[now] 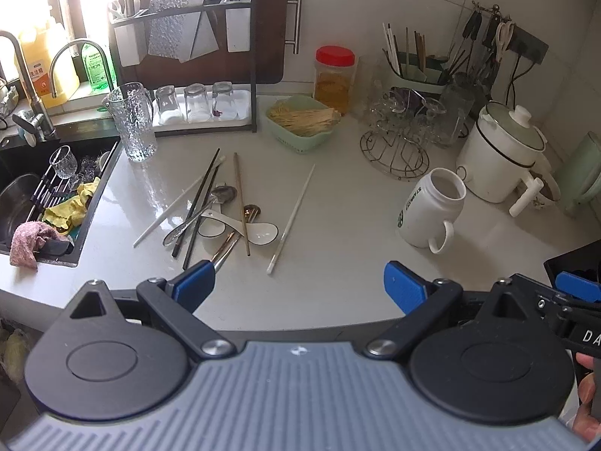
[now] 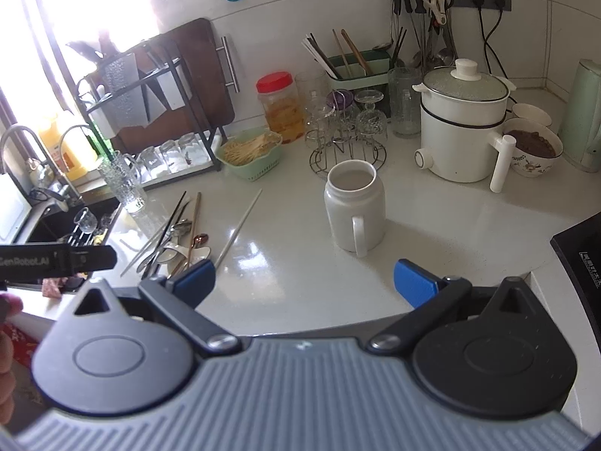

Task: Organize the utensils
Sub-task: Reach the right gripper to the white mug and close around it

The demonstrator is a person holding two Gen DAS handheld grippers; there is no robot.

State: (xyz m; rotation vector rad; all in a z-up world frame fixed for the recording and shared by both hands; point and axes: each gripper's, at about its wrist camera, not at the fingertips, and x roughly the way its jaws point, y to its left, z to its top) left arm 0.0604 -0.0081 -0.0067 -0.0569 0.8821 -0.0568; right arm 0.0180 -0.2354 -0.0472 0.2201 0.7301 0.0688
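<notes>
Both grippers, left (image 1: 298, 282) and right (image 2: 304, 282), hover spread and empty; the utensil pile (image 1: 221, 210) lies left of the white mug (image 1: 432, 206), ahead of the left gripper.

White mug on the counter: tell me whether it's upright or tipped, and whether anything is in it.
Upright and empty: the white mug stands on its base, mouth up, bare inside.
</notes>
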